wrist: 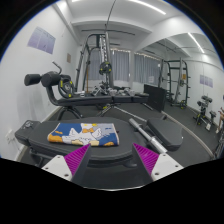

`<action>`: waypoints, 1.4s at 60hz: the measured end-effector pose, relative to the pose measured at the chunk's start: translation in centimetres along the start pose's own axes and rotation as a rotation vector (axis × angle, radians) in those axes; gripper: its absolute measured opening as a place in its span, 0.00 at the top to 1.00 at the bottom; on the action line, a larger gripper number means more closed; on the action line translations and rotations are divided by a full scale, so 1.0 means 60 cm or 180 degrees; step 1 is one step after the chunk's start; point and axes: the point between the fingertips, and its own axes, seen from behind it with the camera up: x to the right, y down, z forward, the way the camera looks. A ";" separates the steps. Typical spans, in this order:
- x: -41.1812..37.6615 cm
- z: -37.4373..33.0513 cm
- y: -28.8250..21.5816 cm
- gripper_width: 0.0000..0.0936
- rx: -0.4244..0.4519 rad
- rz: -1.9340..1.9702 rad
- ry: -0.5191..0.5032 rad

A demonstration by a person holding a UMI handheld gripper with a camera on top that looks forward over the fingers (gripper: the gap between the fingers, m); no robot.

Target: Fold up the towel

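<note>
Gym machines fill the background; gripper hangs wide open above a folded towel on the dark desk.

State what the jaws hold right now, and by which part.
Nothing is held. The gripper is open, jaws apart and empty; the towel lies on the dark table beyond them.

We see our gripper with its fingers spread apart and nothing between them. Just ahead, the dark bench top is bare on either side of the towel, which lies flat. A grey bar lies to the towel's right and blocks that side. Beyond them, a weight machine closes the far edge.
</note>
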 end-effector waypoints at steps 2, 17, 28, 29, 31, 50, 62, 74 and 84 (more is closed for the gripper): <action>-0.003 0.002 0.002 0.08 -0.0004 -0.0016 -0.0007; -0.101 -0.009 -0.019 0.08 0.0022 -0.0099 -0.0256; -0.211 -0.015 -0.052 0.08 0.0080 -0.0143 -0.0487; -0.222 -0.016 -0.054 0.08 0.0082 -0.0145 -0.0509; -0.247 -0.016 -0.057 0.08 0.0084 -0.0149 -0.0551; -0.460 0.009 -0.045 0.08 -0.0022 -0.0253 -0.0835; -0.527 0.091 -0.020 0.09 -0.0164 -0.0259 -0.0769; -0.558 0.217 0.004 0.09 -0.0333 -0.0312 -0.0630; -0.569 0.325 0.032 0.09 -0.0572 -0.0358 -0.0500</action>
